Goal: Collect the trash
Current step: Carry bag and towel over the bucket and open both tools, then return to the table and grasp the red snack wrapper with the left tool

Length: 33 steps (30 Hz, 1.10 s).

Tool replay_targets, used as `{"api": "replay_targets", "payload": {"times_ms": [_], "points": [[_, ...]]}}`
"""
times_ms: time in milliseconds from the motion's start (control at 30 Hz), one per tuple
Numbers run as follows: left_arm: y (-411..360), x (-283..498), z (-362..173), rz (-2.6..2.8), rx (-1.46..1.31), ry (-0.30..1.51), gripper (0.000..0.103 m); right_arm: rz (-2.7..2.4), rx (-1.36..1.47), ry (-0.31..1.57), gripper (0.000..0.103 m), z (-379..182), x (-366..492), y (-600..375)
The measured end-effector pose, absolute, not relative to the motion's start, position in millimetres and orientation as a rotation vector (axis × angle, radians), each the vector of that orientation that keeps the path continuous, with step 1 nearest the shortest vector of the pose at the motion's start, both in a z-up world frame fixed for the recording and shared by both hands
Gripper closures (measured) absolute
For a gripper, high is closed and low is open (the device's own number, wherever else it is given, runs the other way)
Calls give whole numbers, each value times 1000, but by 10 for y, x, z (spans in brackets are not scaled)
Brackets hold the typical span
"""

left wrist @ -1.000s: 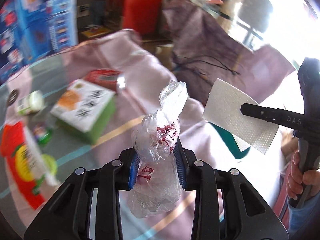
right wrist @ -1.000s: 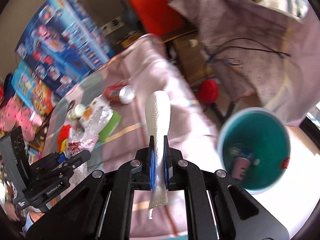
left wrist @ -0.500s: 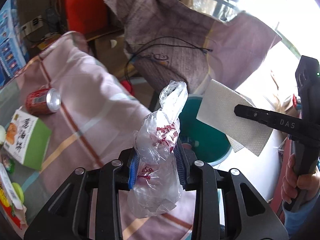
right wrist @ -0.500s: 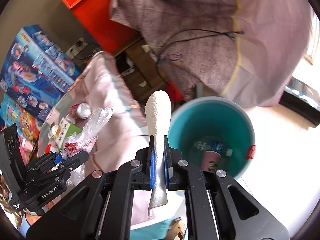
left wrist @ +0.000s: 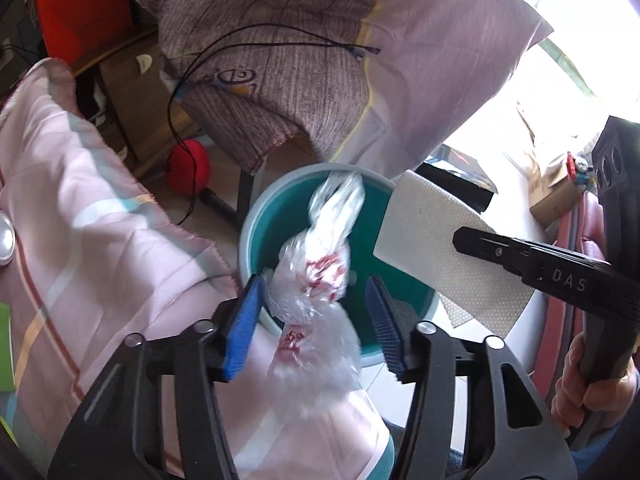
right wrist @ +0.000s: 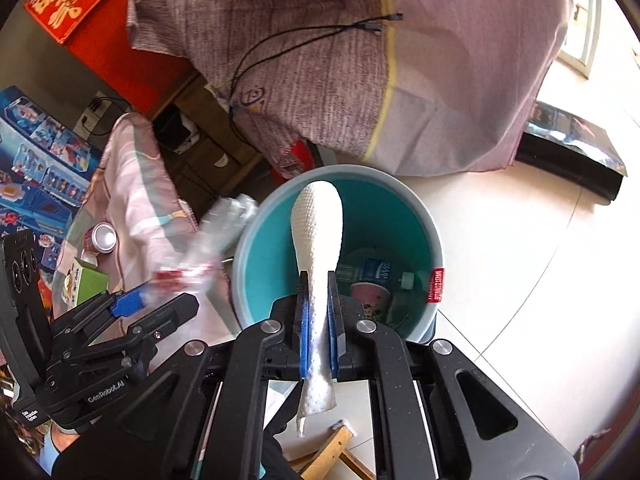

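My left gripper (left wrist: 314, 312) is open above the teal trash bin (left wrist: 256, 236). A crumpled clear plastic bag with red print (left wrist: 316, 280) is blurred between the spread jaws, loose from the pads. My right gripper (right wrist: 318, 312) is shut on a white paper towel (right wrist: 316, 232) and holds it over the same bin (right wrist: 256, 240). The towel also shows in the left wrist view (left wrist: 432, 248), and the bag in the right wrist view (right wrist: 208, 248). A bottle (right wrist: 372, 272) and a pink cup (right wrist: 370, 294) lie inside the bin.
A table with a pink striped cloth (left wrist: 80, 220) is to the left, with a red can (right wrist: 102, 236) and a green carton (right wrist: 86, 280) on it. A purple-grey cloth (left wrist: 320, 60) with a black cable hangs behind the bin. A red ball (left wrist: 188, 166) lies on the floor.
Both grippers swung from the table to over the bin. My left gripper opened and let go of the plastic bag, which now blurs as it drops. The right gripper still holds the towel.
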<state>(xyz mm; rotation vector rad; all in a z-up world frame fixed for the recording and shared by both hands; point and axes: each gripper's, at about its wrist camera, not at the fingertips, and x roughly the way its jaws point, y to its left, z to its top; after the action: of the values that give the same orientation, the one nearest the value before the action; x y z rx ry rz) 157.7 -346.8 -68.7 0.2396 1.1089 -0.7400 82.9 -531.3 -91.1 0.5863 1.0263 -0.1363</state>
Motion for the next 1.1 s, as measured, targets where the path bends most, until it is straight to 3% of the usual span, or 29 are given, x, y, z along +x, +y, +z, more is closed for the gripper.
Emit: {"api": "replay_targets", "payload": {"times_ms": [267, 333, 367, 400, 433, 533, 567, 1100], "points": [[-3448, 1598, -743, -726, 264, 1101, 25, -150, 603, 1057, 92, -1061, 906, -5345], [-3391, 1603, -743, -718, 252, 1103, 20, -150, 605, 1065, 86, -1088, 940, -5325], [-3376, 1605, -743, -715, 249, 1104, 16, -146, 606, 1067, 72, -1091, 946, -5314], [-3353, 1605, -744, -712, 244, 1106, 14, -143, 606, 1068, 49, -1094, 955, -5292], [-3329, 1606, -746, -710, 238, 1109, 13, -145, 602, 1064, 41, -1087, 960, -5274], [-3266, 1607, -749, -703, 222, 1123, 10, -147, 584, 1062, 35, -1064, 970, -5225], [-3245, 1602, -749, -701, 218, 1125, 9, -148, 592, 1069, 28, -1069, 973, -5219], [-2900, 1491, -582, -668, 202, 1081, 7, -155, 573, 1099, 24, -941, 955, -4943]]}}
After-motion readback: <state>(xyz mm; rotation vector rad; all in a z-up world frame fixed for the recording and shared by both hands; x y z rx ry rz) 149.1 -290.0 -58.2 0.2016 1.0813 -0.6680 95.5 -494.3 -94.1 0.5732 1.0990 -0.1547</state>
